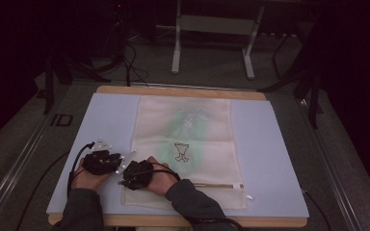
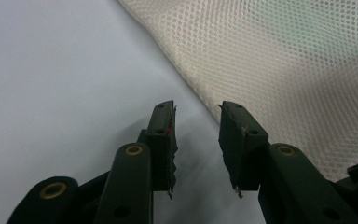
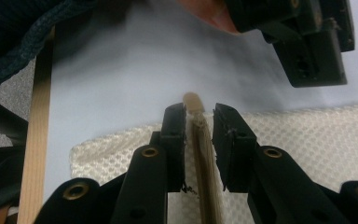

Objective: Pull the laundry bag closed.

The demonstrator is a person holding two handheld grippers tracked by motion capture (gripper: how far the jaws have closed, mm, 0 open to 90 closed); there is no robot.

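Observation:
A cream mesh bag [image 1: 188,130] lies flat on a pale blue mat [image 1: 270,144]. A zipper [image 1: 212,185] runs along the bag's near end. My right gripper [image 1: 123,182] points left over the bag's near-left corner. Its jaws straddle the beige zipper strip [image 3: 204,158], and a thin gap shows beside the right pad [image 3: 223,140], so the right gripper [image 3: 199,121] is open. My left gripper [image 1: 120,158] rests on the mat just left of the bag's edge [image 2: 261,70]. The left gripper [image 2: 196,126] is open with bare mat between its jaws. It also appears farther off in the right gripper view [image 3: 307,42].
The mat covers a wooden table whose edge [image 3: 37,140] runs close to my right gripper. A faint green print with a small figure [image 1: 182,151] marks the bag's middle. A white tag [image 1: 248,196] lies by the zipper's right end. A metal frame [image 1: 212,29] and cables stand on the floor beyond.

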